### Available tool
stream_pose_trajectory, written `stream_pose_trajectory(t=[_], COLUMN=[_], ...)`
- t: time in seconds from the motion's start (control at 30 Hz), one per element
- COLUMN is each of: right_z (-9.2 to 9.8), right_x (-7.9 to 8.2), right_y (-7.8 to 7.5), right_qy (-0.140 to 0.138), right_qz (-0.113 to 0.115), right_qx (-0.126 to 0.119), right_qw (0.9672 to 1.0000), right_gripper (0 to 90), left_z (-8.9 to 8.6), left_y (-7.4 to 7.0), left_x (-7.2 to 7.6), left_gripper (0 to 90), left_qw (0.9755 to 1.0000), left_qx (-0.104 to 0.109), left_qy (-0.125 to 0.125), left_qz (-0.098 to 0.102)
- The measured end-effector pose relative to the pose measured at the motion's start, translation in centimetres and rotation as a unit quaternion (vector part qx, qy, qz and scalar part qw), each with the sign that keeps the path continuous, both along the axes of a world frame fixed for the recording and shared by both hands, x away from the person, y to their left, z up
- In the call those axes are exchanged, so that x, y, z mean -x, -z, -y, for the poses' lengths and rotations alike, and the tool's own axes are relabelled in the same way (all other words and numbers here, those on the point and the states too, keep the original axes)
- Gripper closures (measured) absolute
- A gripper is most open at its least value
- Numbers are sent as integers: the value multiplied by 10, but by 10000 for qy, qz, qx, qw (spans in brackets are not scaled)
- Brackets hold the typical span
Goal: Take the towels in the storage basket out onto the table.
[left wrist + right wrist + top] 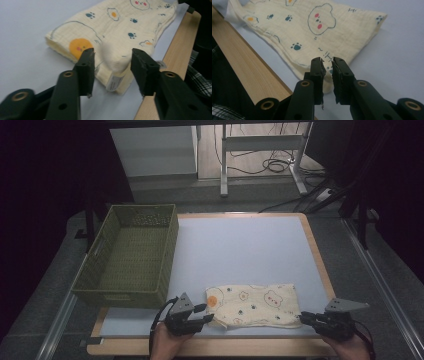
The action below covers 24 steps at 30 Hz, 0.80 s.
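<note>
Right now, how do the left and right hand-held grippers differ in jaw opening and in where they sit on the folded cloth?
The left hand-held gripper has its jaws set wide apart around the folded cloth's left corner; the right hand-held gripper has its jaws almost together, with a narrow gap, at the right corner. In the left gripper view, cloth bulges between the jaws; in the right gripper view, cloth lies just beyond the tips. Both work the cloth's near edge.

A dim lab or test room: a wood-edged worktop (320,265) stands on grey carpet, with loose cables (272,166) trailing across the floor beneath a metal-legged desk frame (260,145) behind it.
</note>
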State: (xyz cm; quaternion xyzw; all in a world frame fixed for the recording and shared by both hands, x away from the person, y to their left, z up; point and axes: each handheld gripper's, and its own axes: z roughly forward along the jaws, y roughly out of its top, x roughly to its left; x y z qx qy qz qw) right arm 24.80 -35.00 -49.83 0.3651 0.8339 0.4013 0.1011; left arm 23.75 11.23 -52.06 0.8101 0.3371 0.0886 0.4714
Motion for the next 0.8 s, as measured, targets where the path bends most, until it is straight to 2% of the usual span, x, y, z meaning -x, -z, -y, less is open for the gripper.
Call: stream_pose_trajectory(t=[0.23,0.37,0.5,0.53,0.63,0.7,0.8], right_z=[1,-3,-8,-10,-14,-16,-19], right_x=[-9,-25,-45,-50,-62,-69,-79], right_y=[-10,-9,-6,-5,-3,-3,-5], right_qy=[78,131,226,234,276,314,383], right_qz=[130,174,161,162,145,182,250], right_qx=[12,85,109,121,138,140,149], right_qw=[9999,9997,9996,9995,9994,9992,9988], right_gripper=[734,733,734,734,734,734,734], left_z=[-4,-3,-6,-6,-4,-1,5], left_y=[-3,-2,-8,-10,-11,-8,-1], left_x=[-18,-34,-45,-47,-53,-60,-71], left_gripper=[503,505,504,504,518,569,583], left_qw=[9997,9993,9990,9988,9987,9986,9983], left_qx=[7,-32,186,180,31,-33,-164], left_qy=[-251,-356,-388,-429,-494,-489,-489], left_qz=[-22,-89,-138,-129,-137,-212,-282])
